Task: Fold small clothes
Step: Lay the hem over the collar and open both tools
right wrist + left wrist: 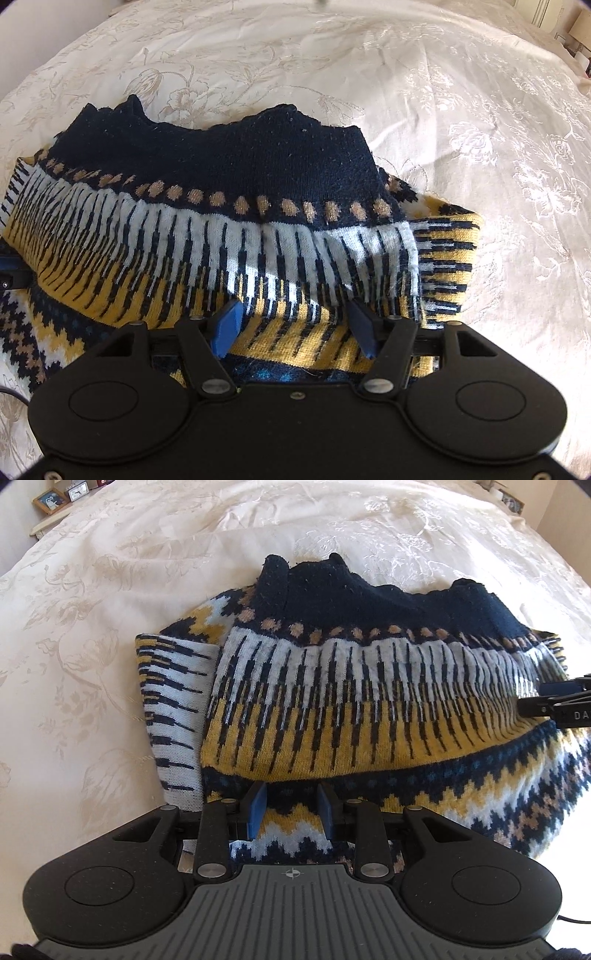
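A knitted sweater [332, 686] in navy, yellow and white lies folded on the bed, its navy hem band on the far side. A sleeve [170, 709] is tucked along its left edge. My left gripper [292, 808] hovers open over the near zigzag-patterned part, with cloth beneath the blue pads [258, 808] but nothing pinched. In the right wrist view the same sweater [229, 206] fills the middle. My right gripper [295, 326] stands wide open above its yellow striped fold. Each gripper shows at the edge of the other's view, the right gripper [554, 701] and the left gripper [11, 273].
A cream floral bedspread [110, 627] surrounds the sweater on all sides. A bedside shelf with a picture frame [50, 500] and a small clock [77, 493] sits at the far left corner. More small items [511, 500] stand at the far right.
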`<control>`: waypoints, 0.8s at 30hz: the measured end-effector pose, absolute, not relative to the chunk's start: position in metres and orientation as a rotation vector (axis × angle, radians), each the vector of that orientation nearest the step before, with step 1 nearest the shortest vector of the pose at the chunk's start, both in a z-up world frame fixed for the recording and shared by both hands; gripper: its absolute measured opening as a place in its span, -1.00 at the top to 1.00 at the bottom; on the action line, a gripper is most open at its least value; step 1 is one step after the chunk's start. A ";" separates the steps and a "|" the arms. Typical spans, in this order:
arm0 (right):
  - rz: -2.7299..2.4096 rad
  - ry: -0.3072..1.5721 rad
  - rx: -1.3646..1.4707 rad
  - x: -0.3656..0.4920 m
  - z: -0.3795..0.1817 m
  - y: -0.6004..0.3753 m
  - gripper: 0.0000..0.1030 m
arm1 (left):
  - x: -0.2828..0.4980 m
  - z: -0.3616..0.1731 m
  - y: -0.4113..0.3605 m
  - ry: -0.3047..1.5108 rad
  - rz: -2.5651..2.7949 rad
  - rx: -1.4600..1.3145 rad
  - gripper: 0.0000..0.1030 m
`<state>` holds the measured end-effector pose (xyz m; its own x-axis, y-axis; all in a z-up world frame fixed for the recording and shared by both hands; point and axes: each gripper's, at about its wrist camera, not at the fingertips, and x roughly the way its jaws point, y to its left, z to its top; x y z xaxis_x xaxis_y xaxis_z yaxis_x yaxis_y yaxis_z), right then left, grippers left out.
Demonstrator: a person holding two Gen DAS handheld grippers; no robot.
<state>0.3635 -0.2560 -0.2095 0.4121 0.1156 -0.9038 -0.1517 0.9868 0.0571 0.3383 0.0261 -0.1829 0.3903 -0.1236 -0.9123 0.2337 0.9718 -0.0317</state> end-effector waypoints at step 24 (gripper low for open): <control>0.196 1.007 0.075 0.299 -0.170 -0.293 -0.49 | 0.310 -0.147 0.004 1.095 -0.183 0.046 0.41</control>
<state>0.2988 -0.2934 -0.1704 0.5185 0.1982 -0.8318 -0.1290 0.9798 0.1530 0.3099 0.0041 -0.1467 0.4446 -0.1247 -0.8870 0.1702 0.9840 -0.0530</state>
